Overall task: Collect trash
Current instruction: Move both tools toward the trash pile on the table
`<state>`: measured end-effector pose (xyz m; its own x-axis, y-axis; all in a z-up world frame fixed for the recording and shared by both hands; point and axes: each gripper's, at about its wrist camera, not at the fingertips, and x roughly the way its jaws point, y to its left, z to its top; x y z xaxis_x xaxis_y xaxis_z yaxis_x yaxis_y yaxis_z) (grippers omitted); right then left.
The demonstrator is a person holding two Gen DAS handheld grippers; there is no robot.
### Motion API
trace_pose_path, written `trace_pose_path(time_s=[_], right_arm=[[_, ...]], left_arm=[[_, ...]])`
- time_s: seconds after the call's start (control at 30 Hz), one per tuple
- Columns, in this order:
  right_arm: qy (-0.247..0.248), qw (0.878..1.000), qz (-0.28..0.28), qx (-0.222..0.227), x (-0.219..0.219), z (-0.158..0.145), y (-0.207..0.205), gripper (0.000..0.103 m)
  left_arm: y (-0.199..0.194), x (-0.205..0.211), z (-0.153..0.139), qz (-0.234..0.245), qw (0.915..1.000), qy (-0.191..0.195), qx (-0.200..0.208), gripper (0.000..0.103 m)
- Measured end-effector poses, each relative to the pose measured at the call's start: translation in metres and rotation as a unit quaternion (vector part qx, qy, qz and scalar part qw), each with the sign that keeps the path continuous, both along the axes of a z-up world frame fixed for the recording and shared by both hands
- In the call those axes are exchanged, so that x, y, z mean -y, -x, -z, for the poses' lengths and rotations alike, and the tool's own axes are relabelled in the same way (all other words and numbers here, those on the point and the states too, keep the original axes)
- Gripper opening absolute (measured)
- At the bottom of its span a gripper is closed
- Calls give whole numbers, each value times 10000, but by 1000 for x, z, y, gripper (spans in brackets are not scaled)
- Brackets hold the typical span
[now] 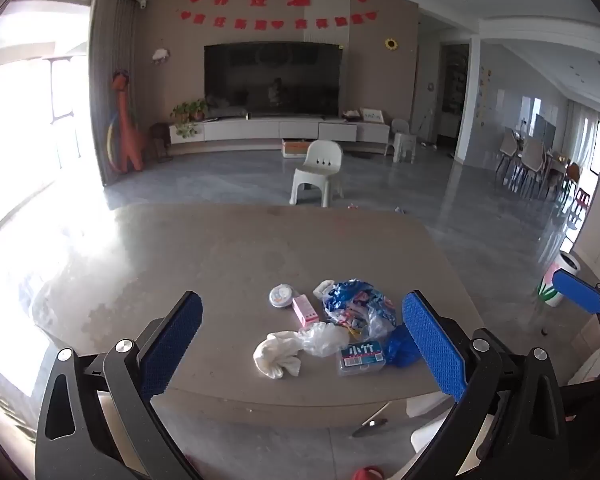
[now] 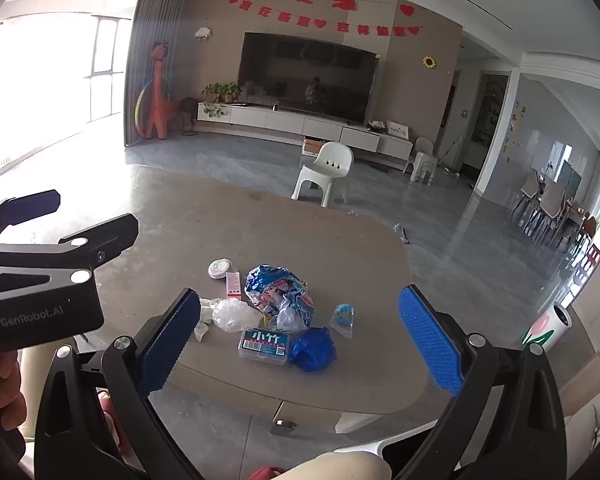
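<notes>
So the biggest thing here is the grey desk (image 1: 228,248) with rounded corners, sitting in a living room with a TV (image 1: 273,79) on the far wall and a white plastic chair (image 1: 318,172) on the floor just past the desk's far edge. All the trash is bunched together near the desk's near edge, a bit toward the near right corner.

Both claws hang over that near edge, tilted down at the pile. The left claw (image 1: 302,344) is spread wide with nothing between its blue pads, and same deal for the right claw (image 2: 299,338), wide apart and not pinching anything. In the right wrist view you can see the left claw off to the left side, with a hand (image 2: 4,384) gripping its handle.

The pile itself, big to small: a crumpled blue and white printed plastic bag (image 1: 358,302) toward the back, a wadded white tissue (image 1: 276,354) on the left, a clear plastic bag (image 1: 324,338) touching it, a scrunched dark blue bag (image 1: 402,346) on the right, a clear plastic box with a blue label (image 1: 361,356) just beside that one at the front, a small pink box (image 1: 305,311) and a round white lid (image 1: 281,295) behind it. The right wrist view also shows a small clear packet with something light blue inside (image 2: 343,318), sitting apart on the right.
</notes>
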<state>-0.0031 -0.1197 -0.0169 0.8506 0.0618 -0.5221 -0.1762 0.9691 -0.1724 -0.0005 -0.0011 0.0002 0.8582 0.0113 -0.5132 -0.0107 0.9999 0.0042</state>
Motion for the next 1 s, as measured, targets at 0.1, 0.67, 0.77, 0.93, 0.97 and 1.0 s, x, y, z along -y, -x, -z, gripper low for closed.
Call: trace_pose_path(time_s=[0.1,0.67,0.77,0.93,0.97,1.0], right_arm=[[7,10000,-4,-11,0,0,0,99],[-2,9999,83,-58,-2,-2,-2,99],[1,10000,84,-54,-3,0,-3,99],[-5,9999,94,-53,-4,-1,-5,99],[-12,9999,97,-48,-3,0,-5,99],[-11,9999,92,-51,-3,0,-5,99]], left_arm=[[-5,-3,0,3,9998,144,-169,98],[0,3,0,72,9989,-372,261,98],[1,2,0,69,9989,-379,277,98],[-1,0,0,61,9990,-369,237,98],[-2,-1,0,49,9990,-368,231,98],[-2,-2,0,35,9990,-372,225,98]])
